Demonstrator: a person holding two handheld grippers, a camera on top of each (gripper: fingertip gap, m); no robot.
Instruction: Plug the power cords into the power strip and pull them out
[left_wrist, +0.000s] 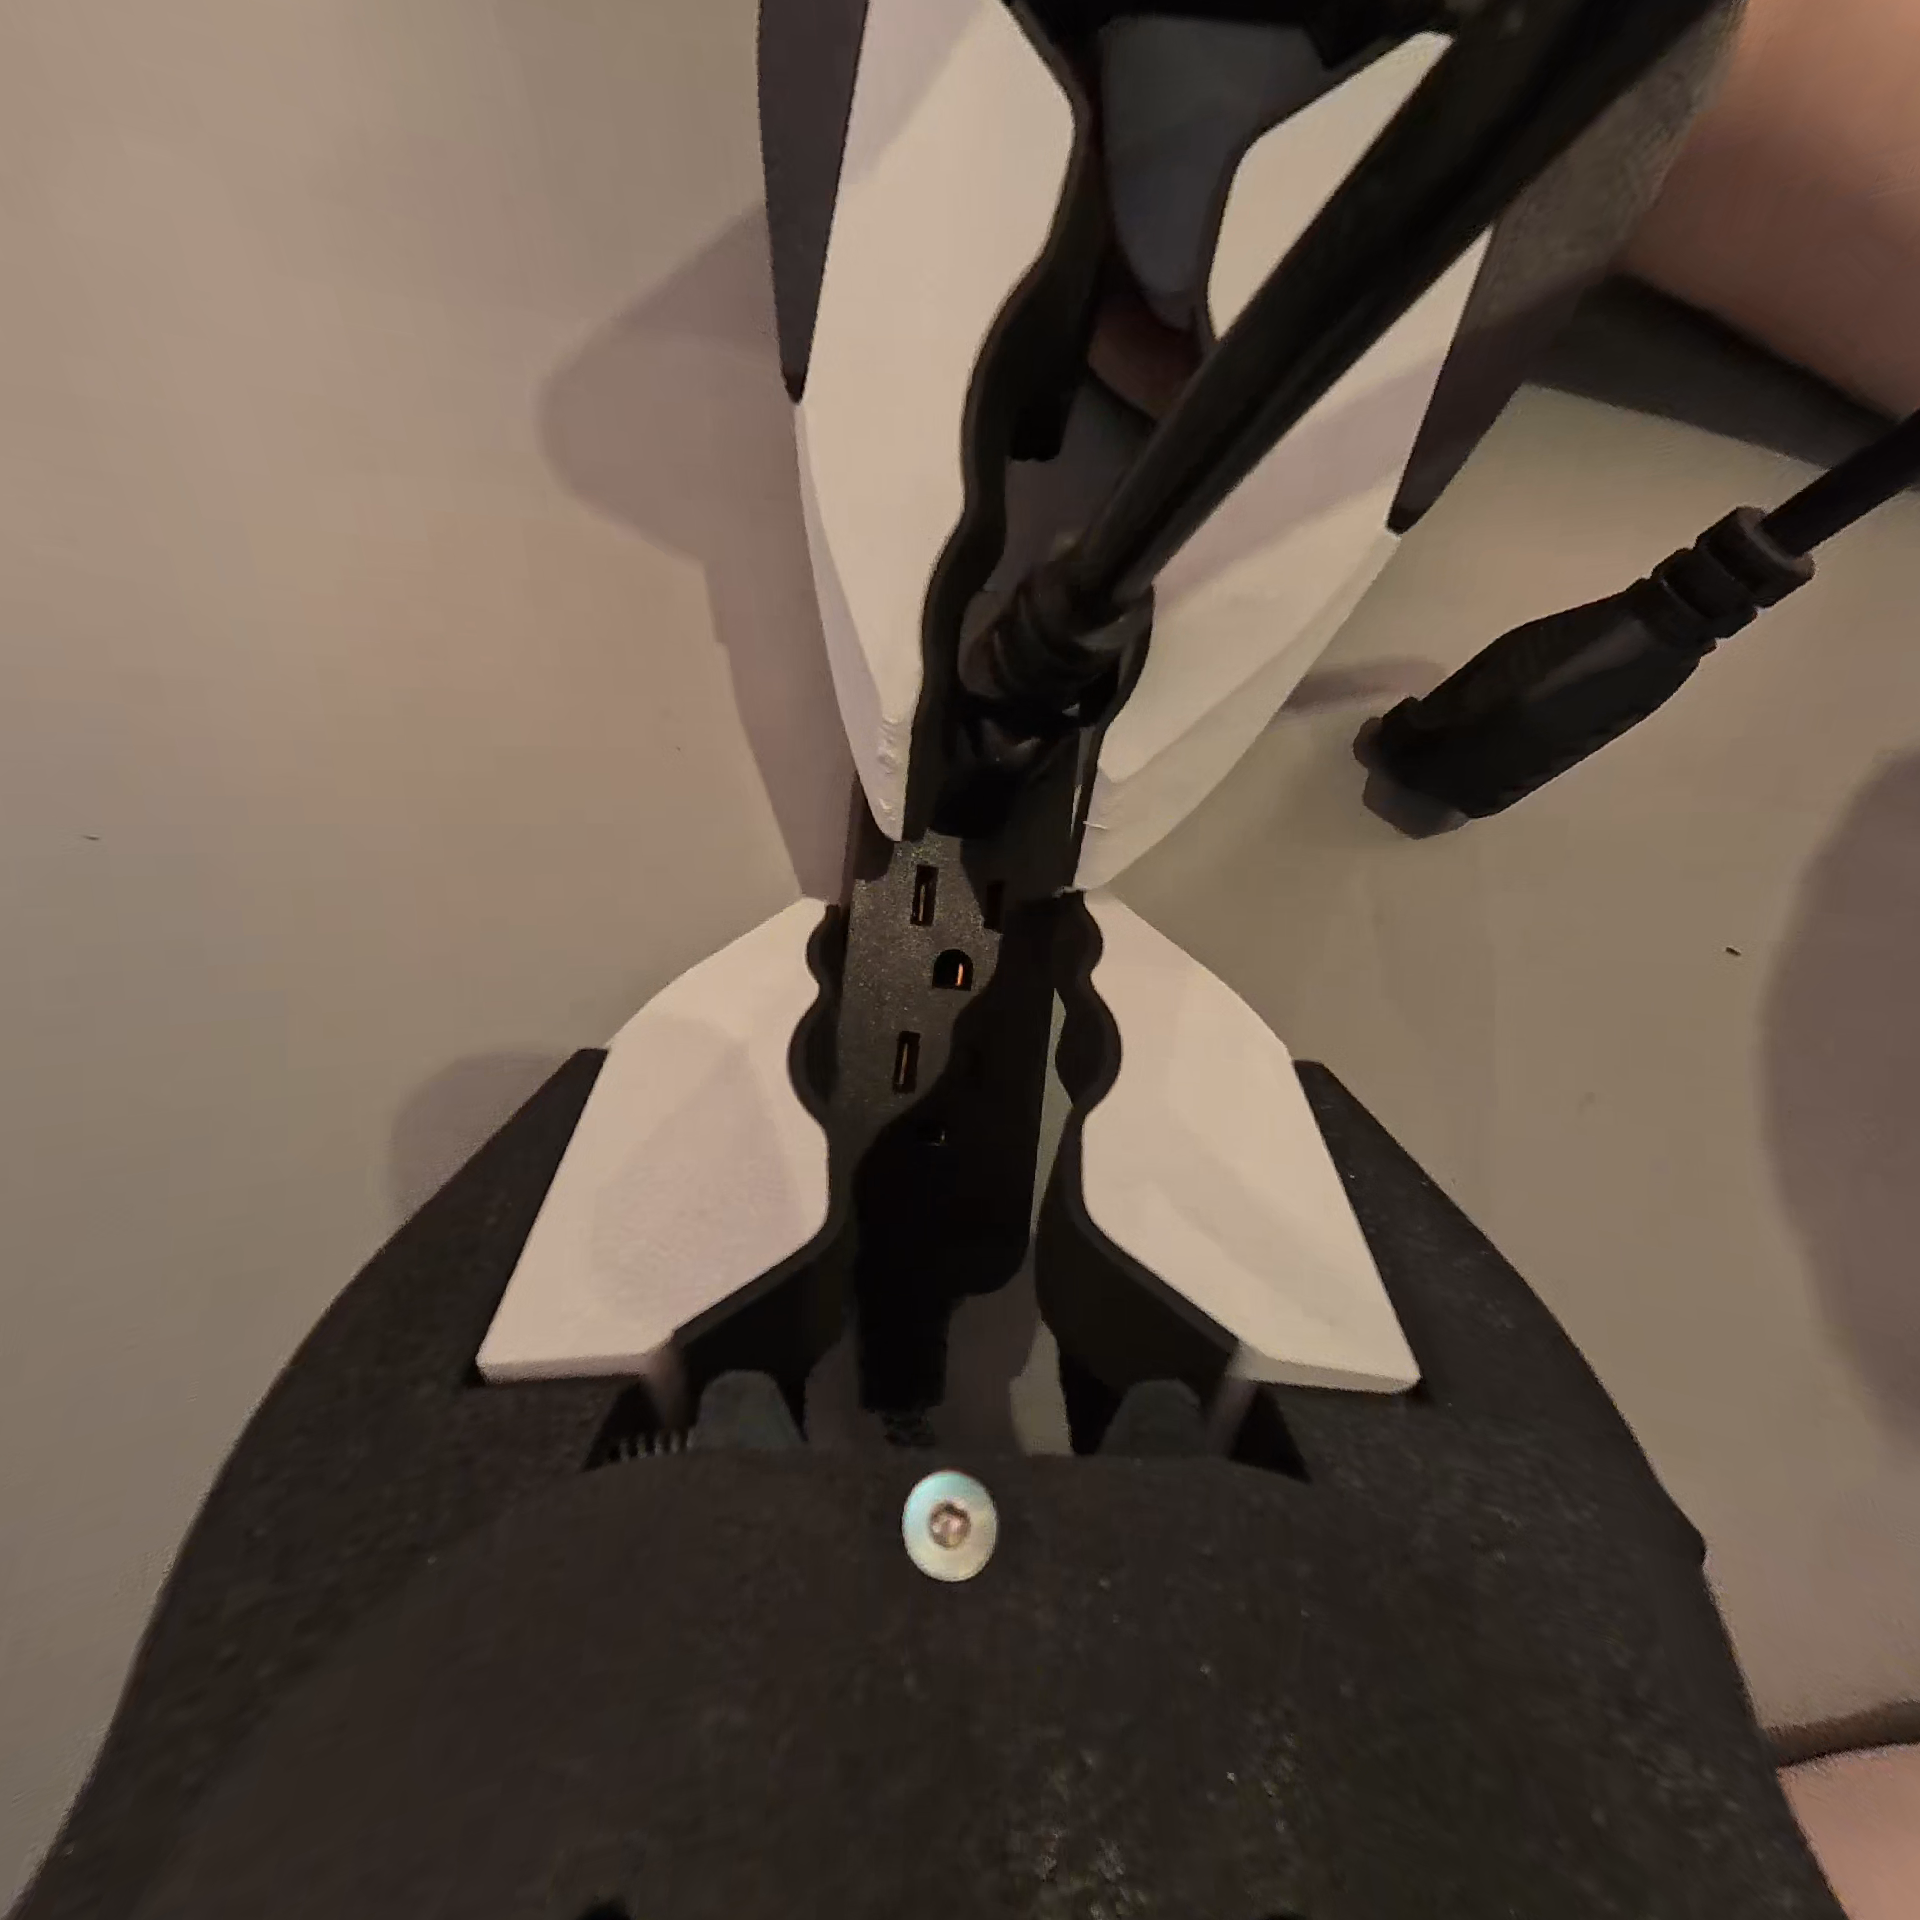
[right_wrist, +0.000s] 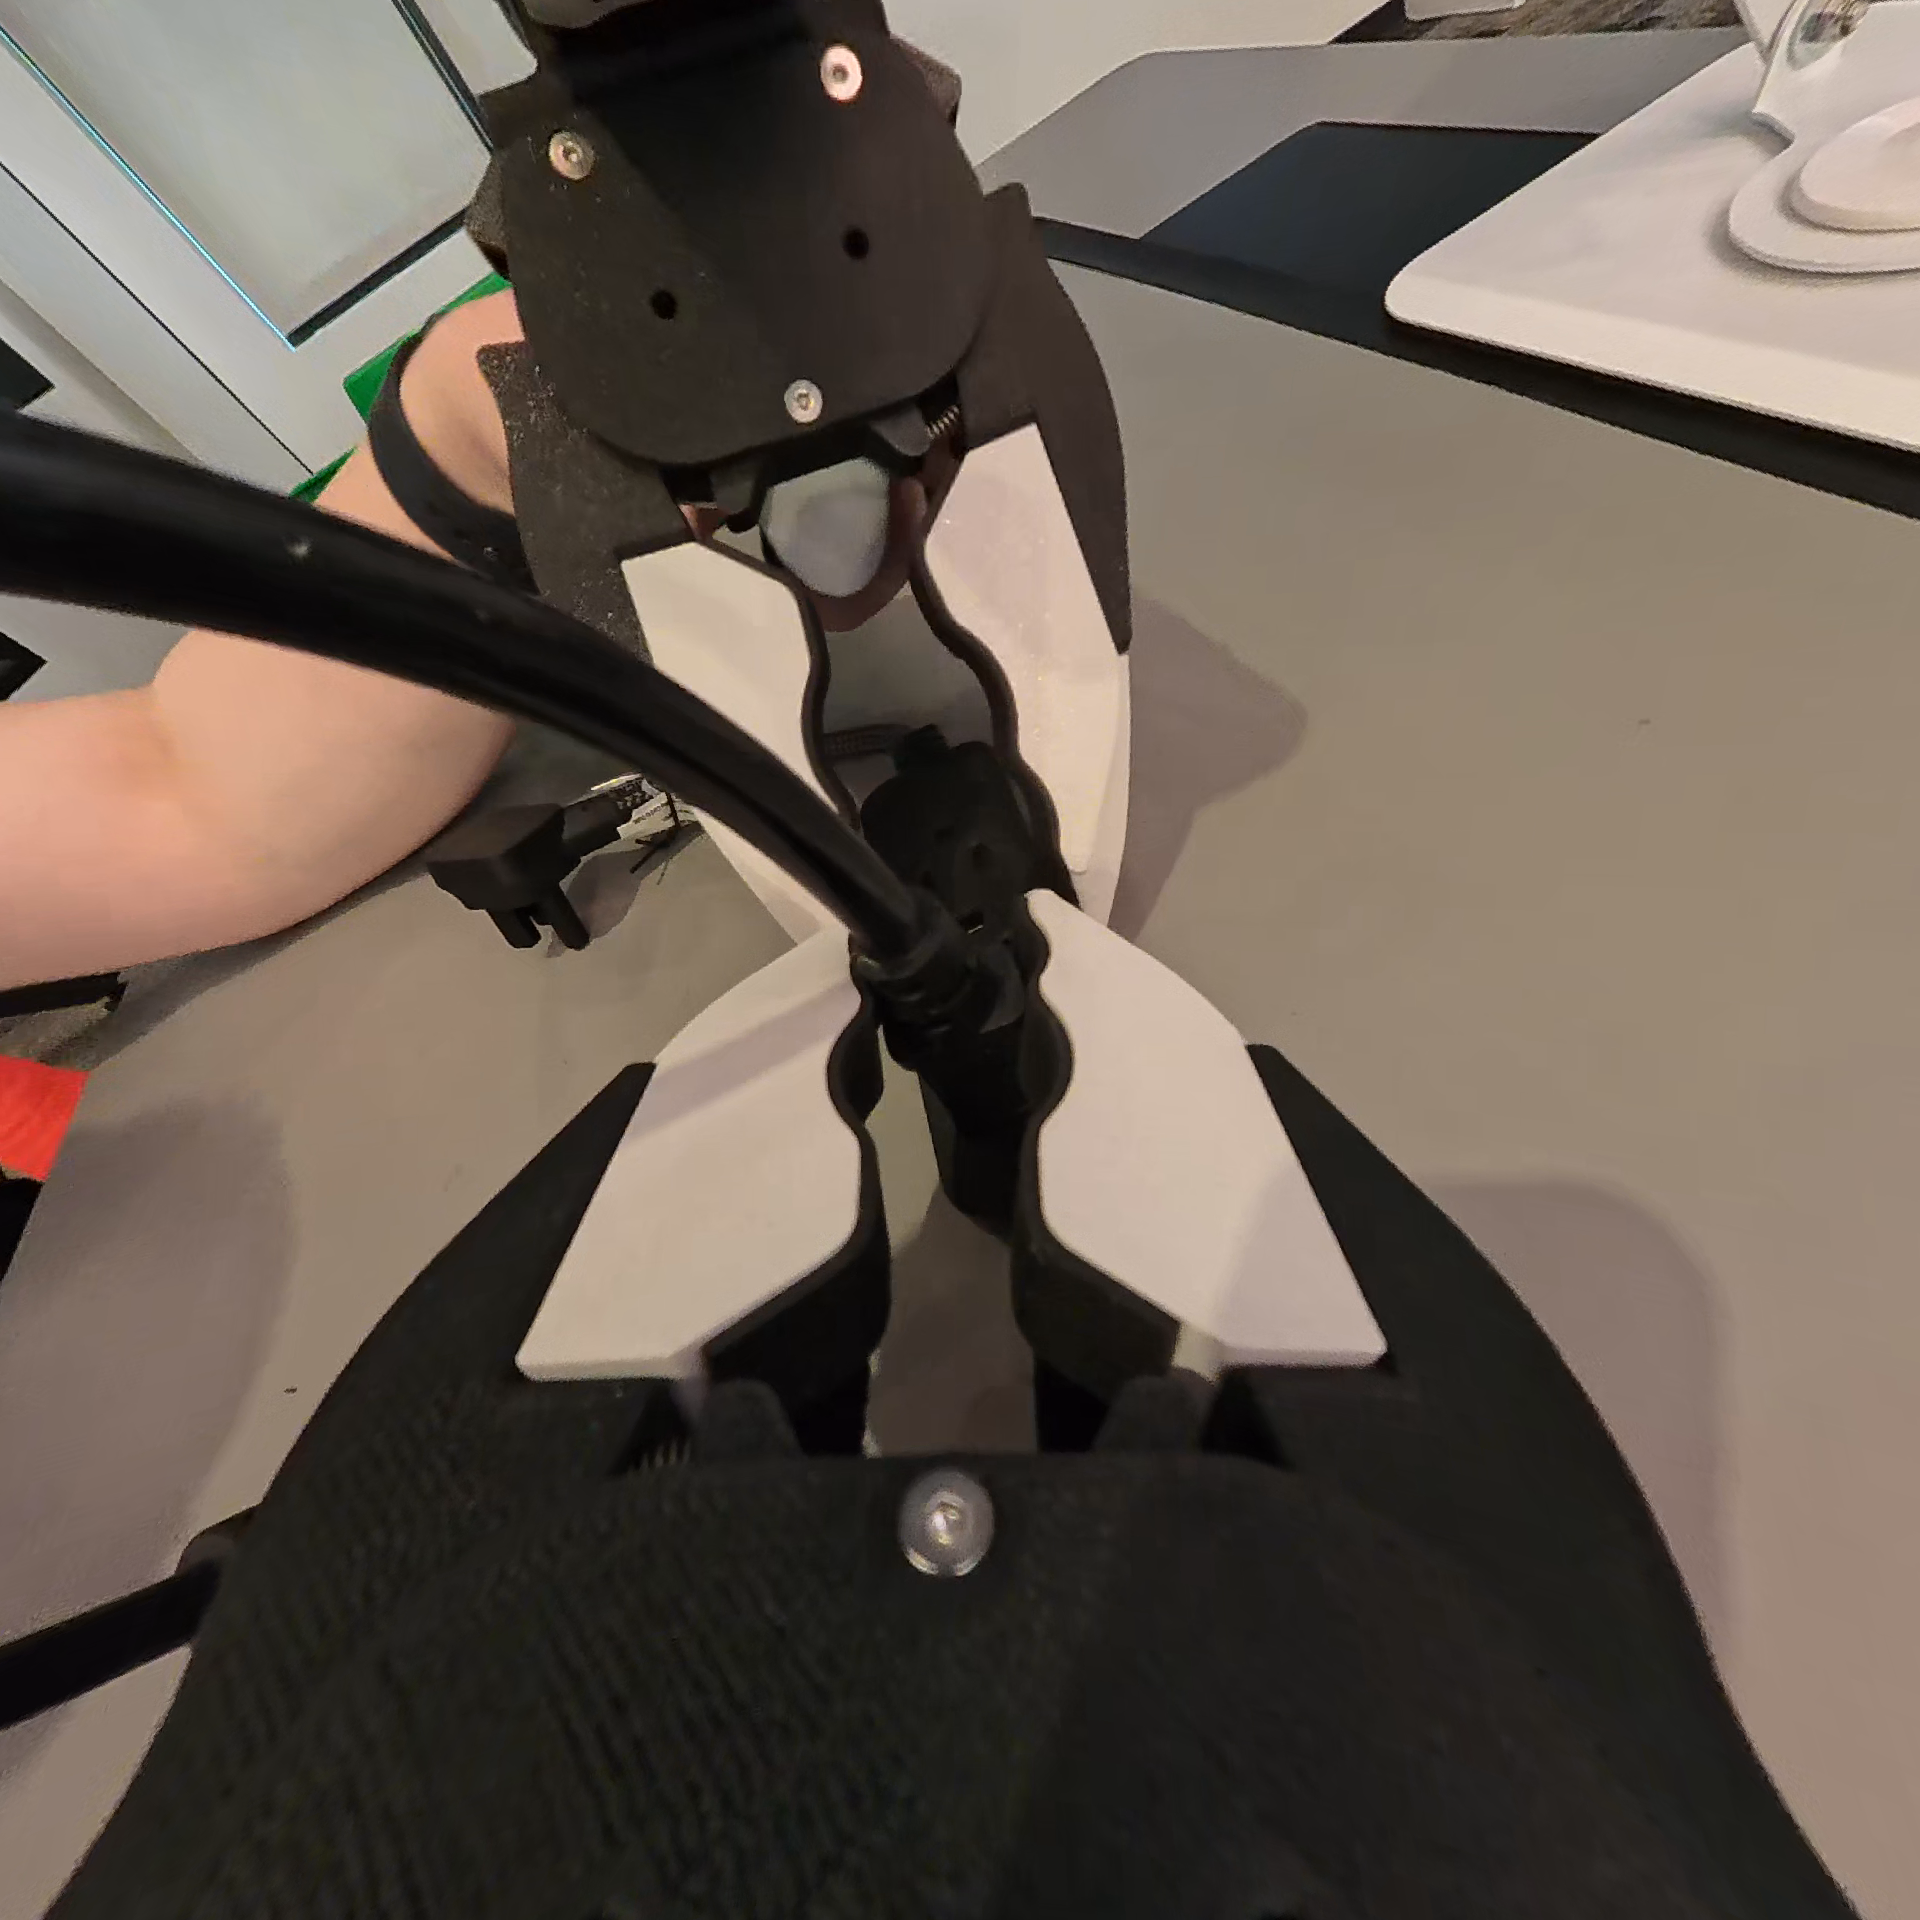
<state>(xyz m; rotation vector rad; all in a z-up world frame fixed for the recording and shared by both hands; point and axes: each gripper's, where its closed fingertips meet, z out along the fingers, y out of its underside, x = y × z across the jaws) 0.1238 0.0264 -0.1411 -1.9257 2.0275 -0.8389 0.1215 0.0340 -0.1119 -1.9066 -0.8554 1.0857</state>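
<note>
left gripper clamped on power strip — long axis straight ahead | right gripper opposite, gripping plug | plug tip-to-socket, nearly in line

White jaws; black bodies; silver screws.

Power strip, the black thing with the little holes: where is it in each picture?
Left wrist view: the power strip is in the middle, gripped by the left gripper.
Right wrist view: it is just above the middle, at the far gripper's tips.
Shared landmark: the plug on the thick black cord, held by the right gripper.
</note>
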